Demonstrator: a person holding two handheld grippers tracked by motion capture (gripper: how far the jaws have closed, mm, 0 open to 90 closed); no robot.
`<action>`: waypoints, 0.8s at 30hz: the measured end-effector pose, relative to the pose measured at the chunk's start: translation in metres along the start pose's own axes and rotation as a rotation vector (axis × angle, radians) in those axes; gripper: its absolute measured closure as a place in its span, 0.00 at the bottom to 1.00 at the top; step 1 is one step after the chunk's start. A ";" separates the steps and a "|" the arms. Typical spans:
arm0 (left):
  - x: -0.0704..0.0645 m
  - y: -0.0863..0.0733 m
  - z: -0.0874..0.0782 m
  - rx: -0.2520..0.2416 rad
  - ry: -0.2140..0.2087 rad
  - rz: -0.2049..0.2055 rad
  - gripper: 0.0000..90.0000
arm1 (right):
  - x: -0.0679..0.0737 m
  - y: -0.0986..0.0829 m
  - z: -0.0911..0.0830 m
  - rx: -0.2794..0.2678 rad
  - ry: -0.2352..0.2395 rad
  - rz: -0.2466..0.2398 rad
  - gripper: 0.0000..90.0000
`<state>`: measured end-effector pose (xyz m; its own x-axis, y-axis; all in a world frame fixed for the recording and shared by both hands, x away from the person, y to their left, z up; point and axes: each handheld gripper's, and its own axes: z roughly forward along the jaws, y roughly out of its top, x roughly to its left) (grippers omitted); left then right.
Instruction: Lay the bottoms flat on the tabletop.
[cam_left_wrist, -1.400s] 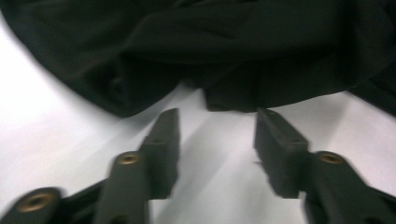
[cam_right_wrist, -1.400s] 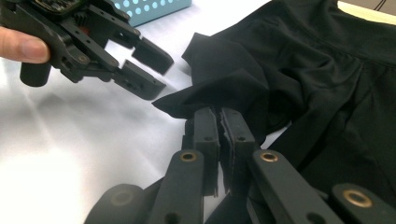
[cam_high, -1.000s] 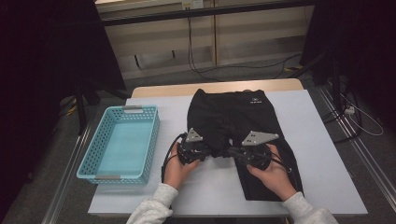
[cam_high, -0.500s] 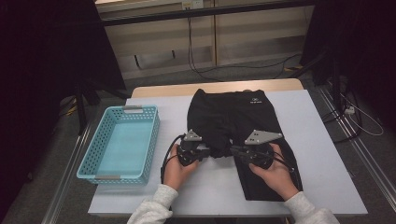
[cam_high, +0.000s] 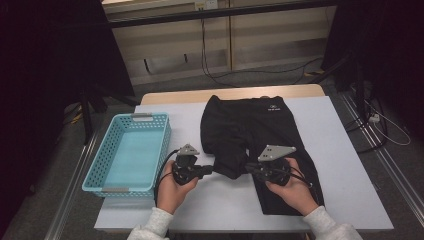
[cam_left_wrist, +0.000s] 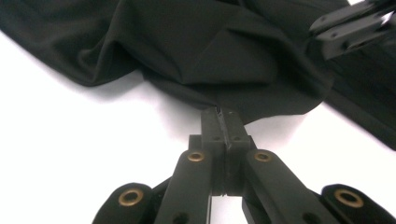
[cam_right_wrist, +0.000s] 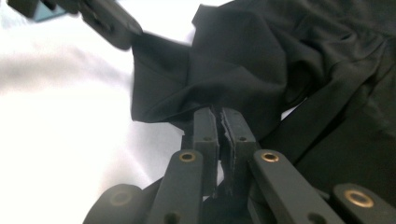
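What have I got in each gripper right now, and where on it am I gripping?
Both hold the black trousers. The left gripper and right gripper are each shut on the hem edge of the folded-up left leg.

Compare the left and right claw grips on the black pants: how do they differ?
The left claw pinches the outer corner of the folded pants leg hem; the right claw pinches the inner corner, beside the flat leg. The left claw points right, the right claw points left, so they face each other. Both are shut on the same hem, low over the table.
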<state>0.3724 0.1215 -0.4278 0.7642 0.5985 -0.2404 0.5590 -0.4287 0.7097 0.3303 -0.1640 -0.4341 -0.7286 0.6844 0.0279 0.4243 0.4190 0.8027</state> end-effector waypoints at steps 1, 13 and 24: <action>0.000 0.000 -0.001 0.001 -0.002 -0.001 1.00 | 0.000 0.000 0.001 0.006 0.002 0.000 0.95; 0.006 -0.002 -0.005 0.005 0.039 -0.025 1.00 | 0.007 -0.005 0.008 0.055 0.029 -0.029 0.95; 0.012 0.000 -0.017 -0.041 0.084 -0.054 1.00 | 0.006 -0.012 -0.006 0.070 0.035 -0.041 0.95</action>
<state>0.3765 0.1402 -0.4194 0.7025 0.6756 -0.2238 0.5837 -0.3670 0.7243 0.3176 -0.1684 -0.4403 -0.7641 0.6449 0.0177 0.4293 0.4878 0.7601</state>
